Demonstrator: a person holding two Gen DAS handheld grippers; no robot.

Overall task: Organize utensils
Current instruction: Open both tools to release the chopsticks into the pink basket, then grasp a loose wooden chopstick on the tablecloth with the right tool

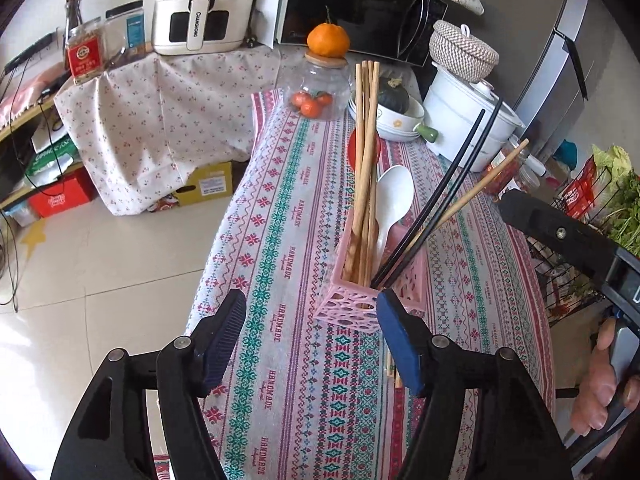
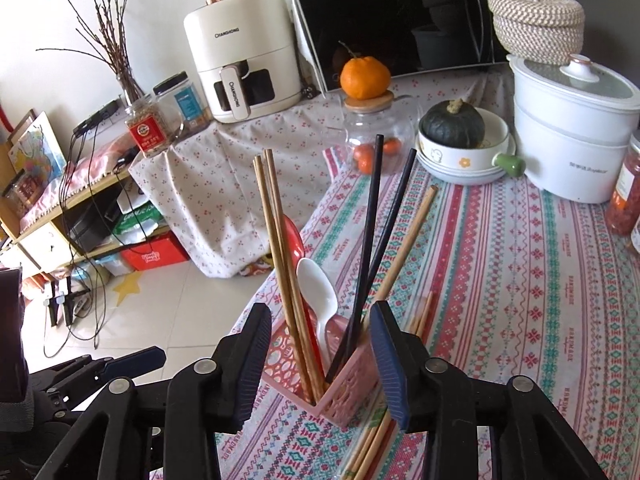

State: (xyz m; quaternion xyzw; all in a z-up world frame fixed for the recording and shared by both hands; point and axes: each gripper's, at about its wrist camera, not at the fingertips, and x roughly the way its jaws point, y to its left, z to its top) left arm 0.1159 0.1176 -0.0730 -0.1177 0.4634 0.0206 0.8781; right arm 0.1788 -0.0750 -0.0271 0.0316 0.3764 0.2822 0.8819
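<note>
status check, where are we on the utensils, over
Left gripper and right gripper both open, empty. Pink holder holds wooden chopsticks, black chopsticks, white spoon. Loose chopsticks on tablecloth beside holder. Nothing blocking.

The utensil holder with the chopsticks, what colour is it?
Pink utensil holder, with oval cut-outs; clearest in the left wrist view.

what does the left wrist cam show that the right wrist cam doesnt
Only the left wrist view shows the person's right hand on the right gripper's handle, a wire rack of greens, and the grey fridge.

Only the right wrist view shows the loose wooden chopsticks lying on the tablecloth beside the holder, running under the right gripper.

Both show the pink utensil holder with wooden chopsticks, black chopsticks and a white spoon, plus the air fryer and the orange on its jar.
</note>
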